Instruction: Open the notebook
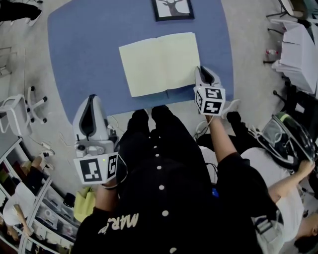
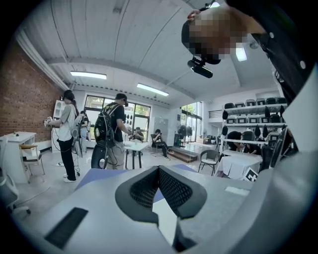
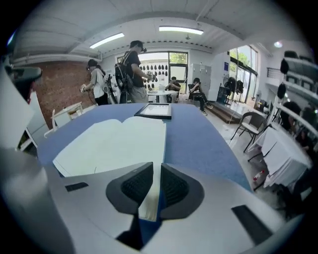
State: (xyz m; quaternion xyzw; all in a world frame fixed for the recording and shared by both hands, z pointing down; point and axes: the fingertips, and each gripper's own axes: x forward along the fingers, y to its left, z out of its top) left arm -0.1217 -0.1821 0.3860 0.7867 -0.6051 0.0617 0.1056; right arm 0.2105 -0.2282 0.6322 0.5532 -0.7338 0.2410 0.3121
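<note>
The notebook [image 1: 161, 63] lies spread open and flat on the blue counter [image 1: 89, 44]. The right gripper [image 1: 204, 72] sits at its right edge by the near corner, jaws slightly apart around the page edge without pinching it. The left gripper [image 1: 92, 99] hangs closed and empty, well apart from the notebook at the counter's near edge.

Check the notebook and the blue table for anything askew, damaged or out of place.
Nothing looks damaged or spilled. The notebook lies open and flat on the blue table, only turned slightly against the table's edge. The framed picture sits beyond it, apart.
</note>
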